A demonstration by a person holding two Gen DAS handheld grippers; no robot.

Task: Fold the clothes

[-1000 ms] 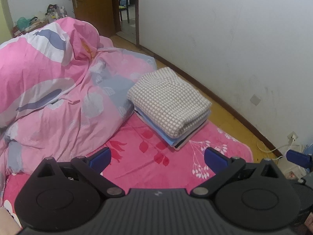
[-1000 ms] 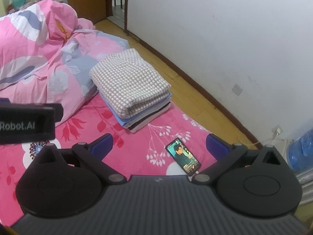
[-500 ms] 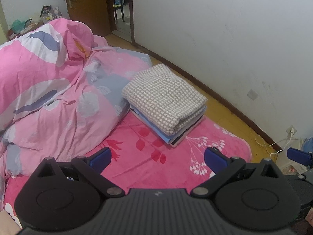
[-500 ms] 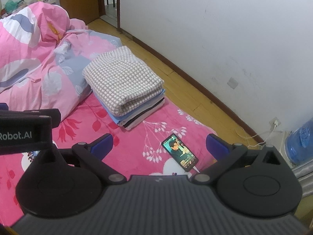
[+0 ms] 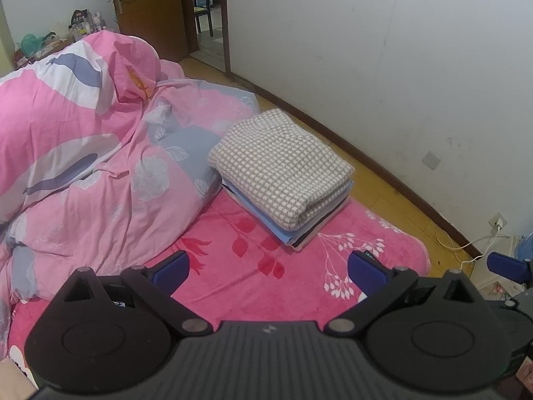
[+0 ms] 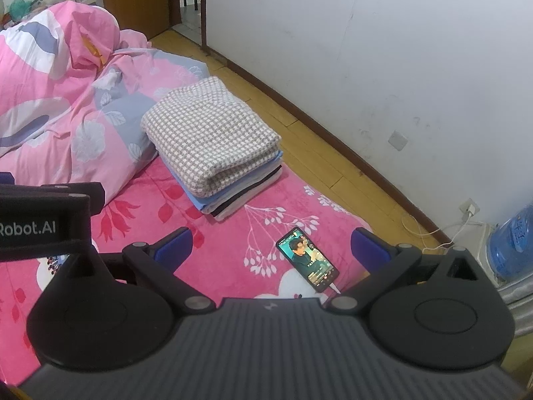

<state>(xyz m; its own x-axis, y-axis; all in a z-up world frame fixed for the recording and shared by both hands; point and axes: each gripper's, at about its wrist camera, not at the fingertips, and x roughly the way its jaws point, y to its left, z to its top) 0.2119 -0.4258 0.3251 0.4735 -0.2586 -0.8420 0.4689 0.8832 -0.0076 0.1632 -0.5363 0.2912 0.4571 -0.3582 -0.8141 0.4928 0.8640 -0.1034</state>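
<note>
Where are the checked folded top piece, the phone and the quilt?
checked folded piece [image 5: 279,163], left wrist view, middle of its top face.
phone [image 6: 308,258], right wrist view, centre of its lit screen.
quilt [image 6: 56,106], right wrist view, its pink rumpled middle.

We see the stack of folded clothes [image 5: 281,170] lying on the bed [image 5: 240,266], its left side touching the heaped quilt [image 5: 83,153] and the floor [image 5: 383,183] and wall [image 5: 399,50] beyond it to the right. In the right wrist view a phone [image 6: 308,259] lies on the bed in front of the stack and apart from it. Behind the quilt, a doorway [image 5: 208,10] opens at the far end of the wall.
</note>
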